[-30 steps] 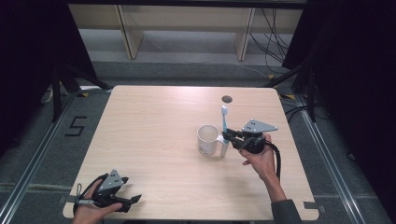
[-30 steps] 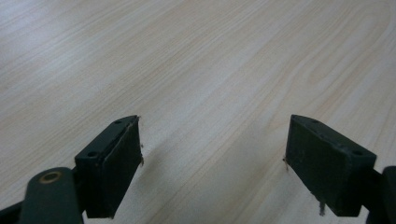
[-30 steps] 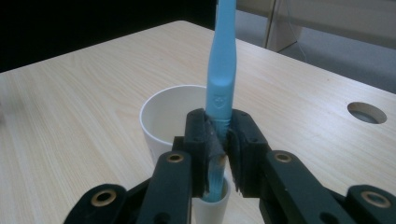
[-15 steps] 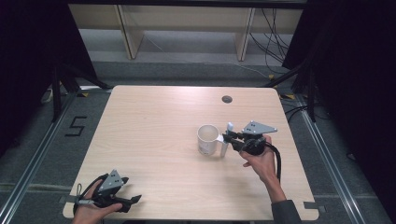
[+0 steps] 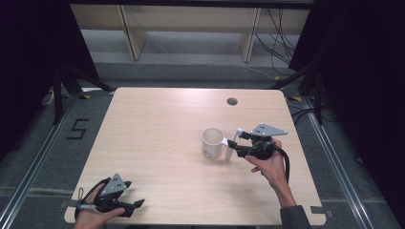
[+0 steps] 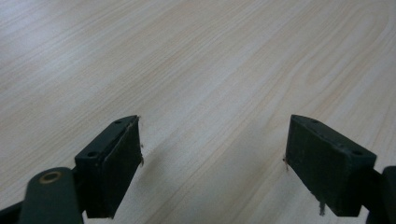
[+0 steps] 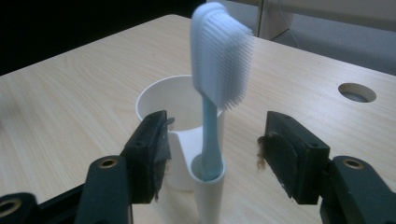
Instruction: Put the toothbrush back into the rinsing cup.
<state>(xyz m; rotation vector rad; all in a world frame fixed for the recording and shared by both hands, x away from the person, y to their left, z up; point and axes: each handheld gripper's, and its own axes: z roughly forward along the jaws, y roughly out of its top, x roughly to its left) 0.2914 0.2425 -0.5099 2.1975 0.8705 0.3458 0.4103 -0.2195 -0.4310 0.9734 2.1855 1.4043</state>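
Pale wood grain runs across the table [image 5: 157, 138] under me. Near its right side stands a white cup [image 7: 173, 107] with a side holder [image 7: 208, 186], and a light blue toothbrush [image 7: 215, 93] stands upright in that holder, bristles up. My right gripper [image 7: 212, 154] has just been opening; its pads flank the handle without touching. My left gripper [image 6: 212, 158] rests wide at the near left corner, nothing between its jaws.
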